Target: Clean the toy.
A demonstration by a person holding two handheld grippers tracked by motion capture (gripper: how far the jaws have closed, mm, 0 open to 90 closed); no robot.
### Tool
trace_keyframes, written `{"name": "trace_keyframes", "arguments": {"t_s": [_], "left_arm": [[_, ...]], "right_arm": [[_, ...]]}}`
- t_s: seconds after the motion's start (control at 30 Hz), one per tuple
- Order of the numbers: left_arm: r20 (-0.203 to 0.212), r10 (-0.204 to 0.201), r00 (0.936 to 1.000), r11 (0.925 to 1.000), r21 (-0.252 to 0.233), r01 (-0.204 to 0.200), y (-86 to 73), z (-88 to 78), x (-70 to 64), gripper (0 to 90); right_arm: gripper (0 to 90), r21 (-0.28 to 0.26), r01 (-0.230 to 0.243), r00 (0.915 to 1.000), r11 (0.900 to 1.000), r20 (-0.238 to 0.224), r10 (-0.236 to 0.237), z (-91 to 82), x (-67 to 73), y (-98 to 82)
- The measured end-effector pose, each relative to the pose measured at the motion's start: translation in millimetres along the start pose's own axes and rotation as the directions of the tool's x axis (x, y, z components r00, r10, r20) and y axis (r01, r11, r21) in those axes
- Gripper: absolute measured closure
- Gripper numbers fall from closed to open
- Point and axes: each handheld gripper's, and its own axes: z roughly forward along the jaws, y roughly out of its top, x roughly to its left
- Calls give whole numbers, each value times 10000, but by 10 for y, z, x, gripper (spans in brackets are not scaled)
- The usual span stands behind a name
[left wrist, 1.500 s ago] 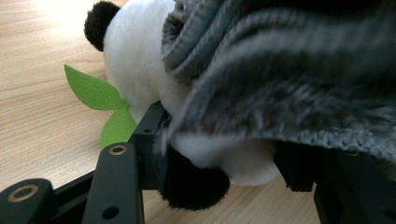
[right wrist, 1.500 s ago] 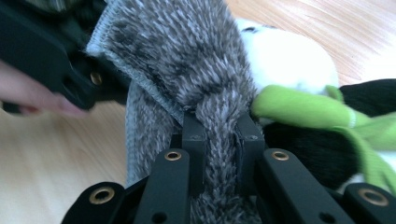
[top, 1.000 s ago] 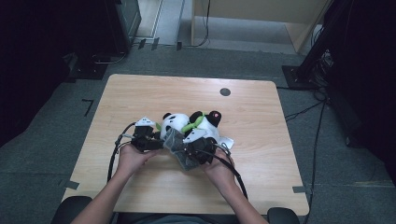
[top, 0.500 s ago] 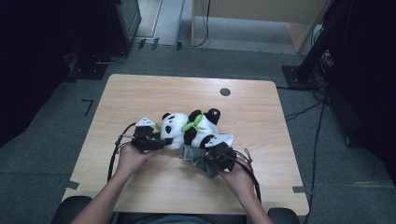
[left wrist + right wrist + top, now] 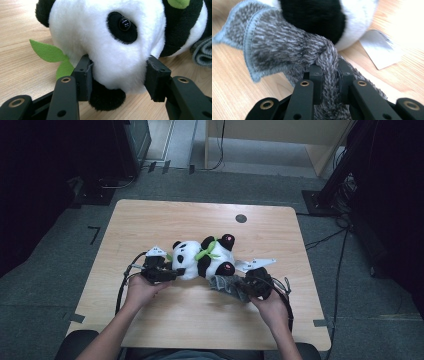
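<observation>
Plush panda (image 5: 202, 259) lying on its side near the middle of a light wooden table (image 5: 150, 220), with its head toward the person's left and its feet toward the right. A person sits at the near edge, holding a two-jaw gripper in each hand.

At the left, the left gripper (image 5: 170, 272) has its black jaws pressed into both sides of the panda's white muzzle (image 5: 117, 65). The fur bulges between the pads, so the jaws are clamped on the head, partly closed. A green felt leaf (image 5: 48, 53) lies flat on the wood just beside the head.

In the middle, the panda's black and white body rests on the table, with a green leaf collar at its neck.

At the right, the right gripper (image 5: 247, 287) has its jaws pinched tight on a twisted bunch of grey fuzzy cloth (image 5: 287, 45). The cloth runs up against the panda's black lower body. A white sewn-in tag (image 5: 382, 50) lies on the table beyond it.

The toy looks light and very soft. It squashes under the jaws and would sag if lifted by one end, so the stuffed head gives a firm hold. The cloth is limp, and bunching it thick likely keeps it from slipping out.
</observation>
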Motion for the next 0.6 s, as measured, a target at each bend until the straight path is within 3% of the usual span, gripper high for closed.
{"name": "trace_keyframes", "arguments": {"t_s": [0.17, 0.4, 0.6], "left_arm": [[-15, 41, 10000, 10000, 1, -41, -3, 0, -1, 480], [-20, 98, 9999, 10000, -13, -98, -9, -1, -3, 478], [-28, 103, 9999, 9999, -32, -103, -15, -2, -10, 478]], "right_arm": [[796, -355, -508, 9981, 9981, 317, 520, -112, -164, -34], [796, -1123, -1460, 9857, 9829, 678, 1542, -304, -392, -42], [798, -2197, -1465, 9841, 9645, 668, 1647, -580, -429, 152]]}}
